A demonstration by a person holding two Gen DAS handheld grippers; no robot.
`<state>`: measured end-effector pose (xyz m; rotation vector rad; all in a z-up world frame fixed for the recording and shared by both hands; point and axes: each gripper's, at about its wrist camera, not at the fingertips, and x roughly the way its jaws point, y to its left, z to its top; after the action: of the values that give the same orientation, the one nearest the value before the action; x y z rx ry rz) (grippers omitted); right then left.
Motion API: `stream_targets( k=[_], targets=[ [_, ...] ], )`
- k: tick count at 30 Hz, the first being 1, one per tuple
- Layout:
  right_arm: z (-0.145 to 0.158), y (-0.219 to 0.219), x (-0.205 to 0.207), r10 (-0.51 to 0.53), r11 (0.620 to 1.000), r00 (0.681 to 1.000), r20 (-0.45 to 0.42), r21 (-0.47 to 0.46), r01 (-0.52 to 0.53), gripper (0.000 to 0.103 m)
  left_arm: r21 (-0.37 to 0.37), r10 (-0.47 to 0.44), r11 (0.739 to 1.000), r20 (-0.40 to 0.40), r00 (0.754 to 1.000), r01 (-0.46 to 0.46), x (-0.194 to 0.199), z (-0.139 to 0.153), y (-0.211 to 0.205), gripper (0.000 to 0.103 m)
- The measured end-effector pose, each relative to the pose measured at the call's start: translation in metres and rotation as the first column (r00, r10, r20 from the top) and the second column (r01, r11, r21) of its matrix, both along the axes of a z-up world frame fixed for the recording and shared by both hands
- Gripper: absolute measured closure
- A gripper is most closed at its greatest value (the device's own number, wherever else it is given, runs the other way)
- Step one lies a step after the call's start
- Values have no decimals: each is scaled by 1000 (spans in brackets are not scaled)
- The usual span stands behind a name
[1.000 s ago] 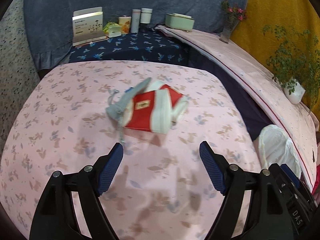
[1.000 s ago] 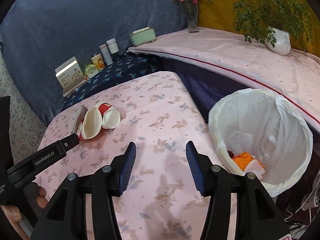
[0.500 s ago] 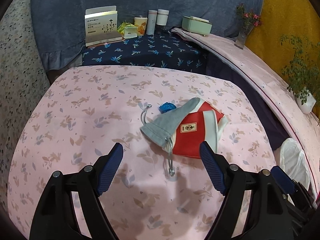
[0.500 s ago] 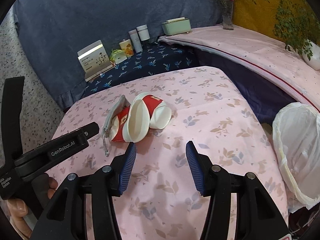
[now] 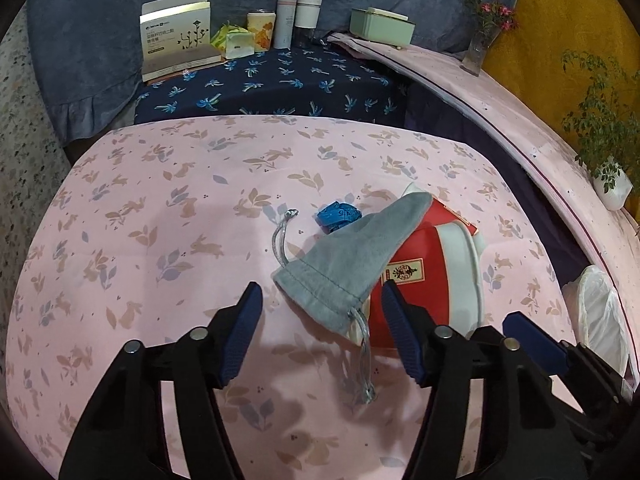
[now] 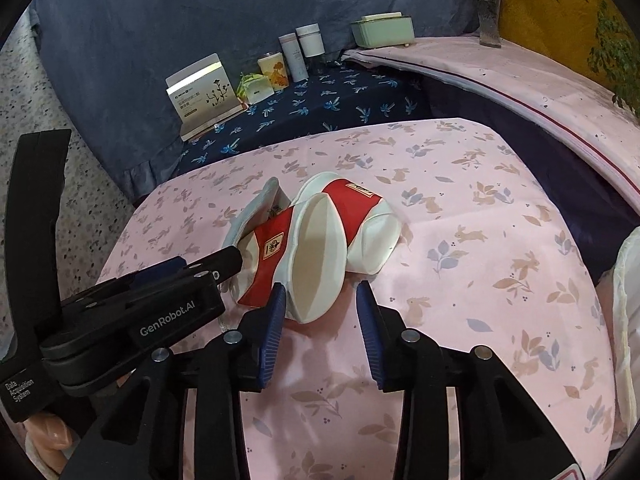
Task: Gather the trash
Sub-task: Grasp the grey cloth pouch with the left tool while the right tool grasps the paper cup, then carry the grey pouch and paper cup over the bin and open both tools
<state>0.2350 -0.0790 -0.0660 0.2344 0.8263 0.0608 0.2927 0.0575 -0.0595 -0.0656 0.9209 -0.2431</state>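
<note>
Two crushed red and white paper cups lie on their sides on the pink rabbit-print tablecloth [image 6: 460, 280]: a near cup [image 6: 316, 256] and a far cup [image 6: 360, 216]. A grey drawstring pouch [image 5: 352, 256] is draped over the near cup [image 5: 432, 280], beside a small crumpled blue scrap [image 5: 338, 216]. My left gripper [image 5: 322, 332] is closing, with the pouch's mouth end between its fingers and no pad pressing on it. My right gripper [image 6: 320, 316] is closing too, with the near cup's rim just between its tips. The left gripper [image 6: 200, 268] reaches in from the left.
A bin lined with a white bag [image 5: 600, 312] stands off the table's right edge [image 6: 628, 320]. Behind, a dark blue floral surface [image 5: 280, 80] holds a card box [image 5: 176, 36], cans and bottles. A green box [image 5: 380, 26], a vase and a potted plant [image 5: 608, 184] sit on the pink ledge.
Both grippers have come closer to the cups and pouch, and both jaws have narrowed. The right wrist view has swung left, so the bin has slid to its right edge.
</note>
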Motion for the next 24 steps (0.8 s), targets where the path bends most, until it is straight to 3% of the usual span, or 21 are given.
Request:
stream_targets(
  k=[3,10,18,24],
  targets=[
    [-3,4,5,19,1000,1000,-6,3,-19,74,-31,-11,999,-24,1000,10,6,-4,1,66],
    [-12,15,13,57,998,998,-20,3,-57,89,-39,-27,999,-23,999,26,6,-7,-1,88],
    [1,8,-3,46,999,999,28,15,-47,98,-41,-5,999,-4,1000,5,-8,3,0,92],
    [23,-9,-24,17,999,997,79,26,-19,99,-35,-9,999,26,1000,10,-25,21,-11,93]
  ],
)
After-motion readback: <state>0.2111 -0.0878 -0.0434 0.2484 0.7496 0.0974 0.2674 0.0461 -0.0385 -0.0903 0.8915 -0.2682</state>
